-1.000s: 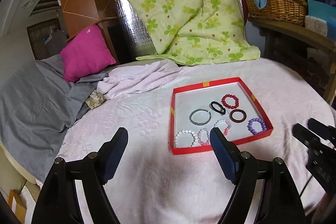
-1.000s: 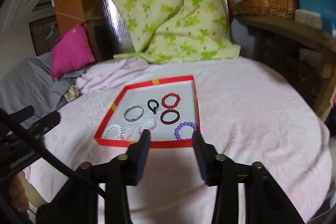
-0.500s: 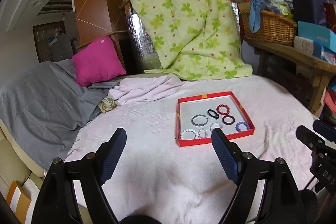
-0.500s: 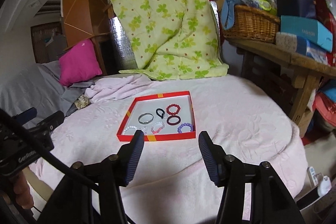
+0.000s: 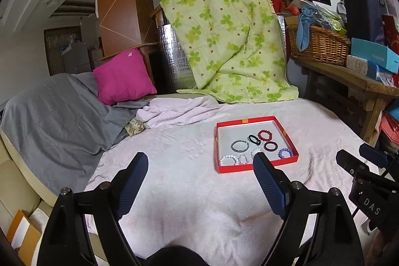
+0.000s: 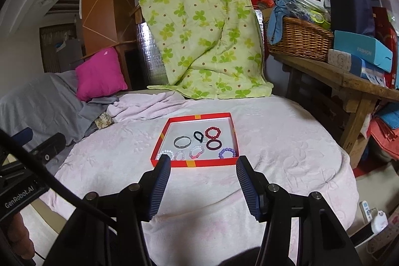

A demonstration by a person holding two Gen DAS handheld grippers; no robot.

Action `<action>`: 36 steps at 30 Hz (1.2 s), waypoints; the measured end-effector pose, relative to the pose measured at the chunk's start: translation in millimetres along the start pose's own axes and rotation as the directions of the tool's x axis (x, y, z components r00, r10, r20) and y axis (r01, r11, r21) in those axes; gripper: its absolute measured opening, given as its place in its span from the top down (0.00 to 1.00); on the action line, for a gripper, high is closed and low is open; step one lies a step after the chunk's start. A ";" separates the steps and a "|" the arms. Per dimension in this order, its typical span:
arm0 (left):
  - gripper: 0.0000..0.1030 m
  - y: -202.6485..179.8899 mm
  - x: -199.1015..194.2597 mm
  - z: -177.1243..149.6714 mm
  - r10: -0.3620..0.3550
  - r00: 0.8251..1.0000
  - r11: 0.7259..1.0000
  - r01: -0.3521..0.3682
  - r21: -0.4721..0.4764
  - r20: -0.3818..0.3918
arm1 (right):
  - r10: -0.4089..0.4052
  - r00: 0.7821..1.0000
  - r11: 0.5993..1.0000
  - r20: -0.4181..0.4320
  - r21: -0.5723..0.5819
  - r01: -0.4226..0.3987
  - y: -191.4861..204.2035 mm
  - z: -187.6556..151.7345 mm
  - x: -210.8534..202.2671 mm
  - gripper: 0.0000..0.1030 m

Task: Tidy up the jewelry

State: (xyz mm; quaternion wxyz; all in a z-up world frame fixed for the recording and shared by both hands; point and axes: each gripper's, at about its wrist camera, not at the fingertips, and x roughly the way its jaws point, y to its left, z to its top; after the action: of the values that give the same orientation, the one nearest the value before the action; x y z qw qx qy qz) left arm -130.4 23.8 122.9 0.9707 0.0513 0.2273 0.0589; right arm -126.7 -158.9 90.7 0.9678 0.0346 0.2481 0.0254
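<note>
pink bedspread [image 6: 274, 141] holds the red tray [image 6: 194, 163] of light, slippery bracelets [image 6: 212, 132]; pinch a rim. left gripper [image 5: 199, 176] and right gripper [image 6: 202, 176] gape empty.

Dim, soft indoor light; sharp focus; heavy fisheye-warped, dark-vignetted edges.

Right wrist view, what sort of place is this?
Most likely a lived-in room in a home, a bedroom or sitting area. A round bed or couch under a pink blanket holds the red jewelry tray, with a magenta cushion behind and a wicker basket on a cluttered wooden bench.
</note>
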 end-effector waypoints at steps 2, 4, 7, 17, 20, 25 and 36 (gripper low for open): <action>0.16 1.6 2.4 -1.1 0.003 1.000 1.000 -0.003 -0.001 -0.007 | 0.002 1.000 1.000 -0.006 -0.001 -0.002 2.0 -0.8 2.0 0.43; 0.16 2.8 5.2 -1.7 0.006 1.000 1.000 -0.006 -0.005 -0.012 | 0.004 1.000 1.000 -0.010 -0.001 -0.004 3.9 -1.8 3.9 0.43; 0.16 3.6 6.1 -2.5 0.008 1.000 1.000 -0.009 -0.012 -0.016 | 0.002 1.000 1.000 -0.014 -0.005 -0.002 5.5 -2.0 5.6 0.43; 0.16 4.8 6.0 -1.7 0.013 1.000 1.000 -0.013 -0.008 -0.014 | 0.011 1.000 1.000 -0.016 -0.011 -0.011 7.3 -2.3 7.8 0.43; 0.16 4.8 6.2 -1.4 0.012 1.000 1.000 -0.013 -0.008 -0.012 | 0.012 1.000 1.000 -0.013 -0.003 -0.012 6.7 -2.0 7.8 0.43; 0.16 5.2 6.5 -1.3 0.014 1.000 1.000 -0.015 -0.011 -0.015 | 0.012 1.000 1.000 -0.010 0.010 -0.012 3.4 -0.2 7.7 0.43; 0.16 6.4 6.7 -0.4 0.019 1.000 1.000 -0.019 -0.012 -0.018 | 0.012 1.000 1.000 -0.009 0.010 -0.011 2.0 0.3 7.9 0.43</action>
State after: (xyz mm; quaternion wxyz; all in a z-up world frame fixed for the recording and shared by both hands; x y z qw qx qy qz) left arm -125.3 31.1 120.5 0.9684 0.0468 0.2350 0.0698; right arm -119.7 -156.4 87.3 0.9663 0.0408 0.2523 0.0299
